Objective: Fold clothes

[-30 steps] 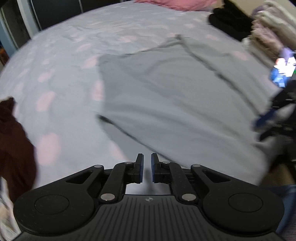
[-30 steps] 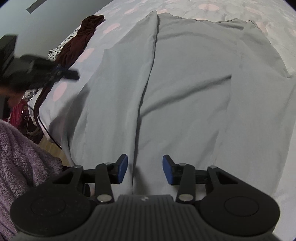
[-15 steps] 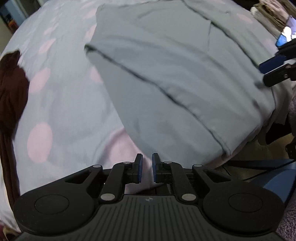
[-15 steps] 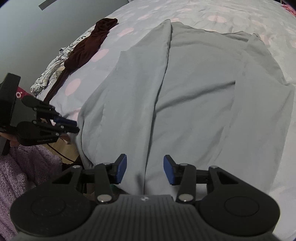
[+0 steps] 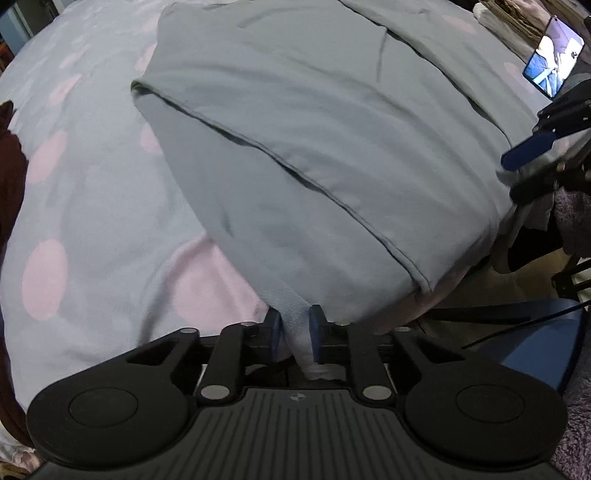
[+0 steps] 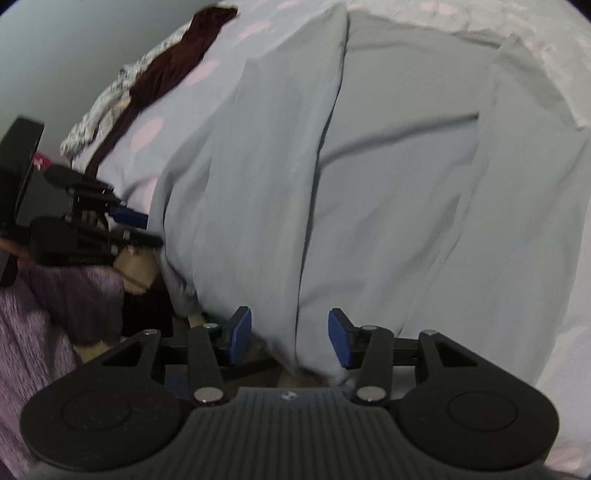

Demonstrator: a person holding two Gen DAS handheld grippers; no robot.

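Note:
A large grey garment [image 5: 332, 147] lies spread on the bed, and its near hem hangs over the bed's edge. My left gripper [image 5: 295, 332] points steeply down at the hem's left corner. Its jaws are opening, with a narrow bunch of the hem between the blue pads, which do not clamp it. My right gripper [image 6: 290, 338] is at the hem's other end. Its jaws stand wide and are still opening, a fold of the garment [image 6: 369, 184] sits between the pads, and neither pad presses it. Each view shows the other gripper: the right gripper [image 5: 528, 151] and the left gripper [image 6: 129, 225].
The bedsheet [image 5: 92, 221] is pale blue with pink dots. A dark maroon garment [image 6: 173, 62] lies at the bed's far side. A lit phone [image 5: 554, 70] and stacked folded clothes [image 5: 517, 22] sit near the bed's right end. A purple fleece sleeve [image 6: 55, 302] is close by.
My left gripper has come down and back to the bed's edge, and the hem corner now sits between its pads. My right gripper has drawn closer to the hem and widened slightly.

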